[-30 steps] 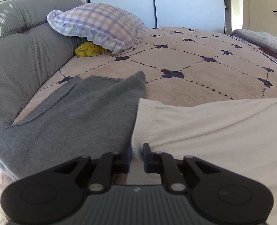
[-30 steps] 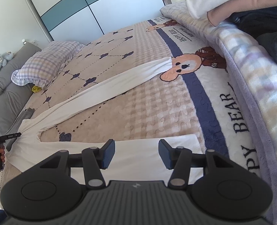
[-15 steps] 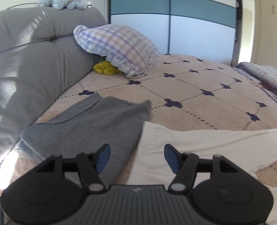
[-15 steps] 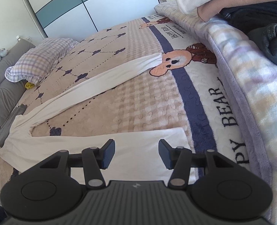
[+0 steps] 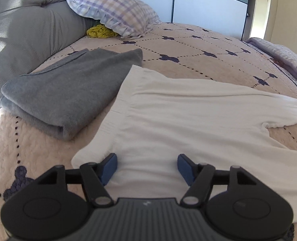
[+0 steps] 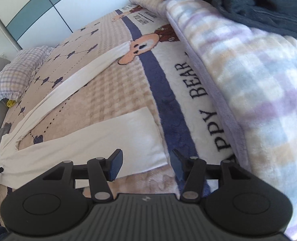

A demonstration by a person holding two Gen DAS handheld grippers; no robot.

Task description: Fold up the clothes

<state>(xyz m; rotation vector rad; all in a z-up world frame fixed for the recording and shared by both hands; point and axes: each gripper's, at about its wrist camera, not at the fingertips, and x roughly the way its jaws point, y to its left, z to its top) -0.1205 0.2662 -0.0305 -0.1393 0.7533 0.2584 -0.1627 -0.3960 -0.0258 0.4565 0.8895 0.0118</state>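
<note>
White long trousers (image 5: 188, 120) lie flat on the bed, waistband toward the grey headboard. My left gripper (image 5: 147, 163) hovers over the waist's near part, open, with the cloth lying under it and nothing pinched. In the right wrist view the two legs run apart: the near leg (image 6: 108, 136) ends in a flat hem, and the far leg (image 6: 84, 76) reaches toward the bear print. My right gripper (image 6: 146, 160) is open just above the near leg's hem corner, its pads not pressing the cloth.
A folded grey garment (image 5: 68, 92) lies left of the waistband. A checked pillow (image 5: 116, 8) and a yellow cloth (image 5: 100, 31) sit by the headboard (image 5: 24, 20). A checked blanket (image 6: 249, 80) with dark clothes (image 6: 259, 4) piled on it rises on the right.
My left gripper's jaws opened off the white waistband and it drew back along the waist. The right gripper slid toward the near leg's hem, staying open.
</note>
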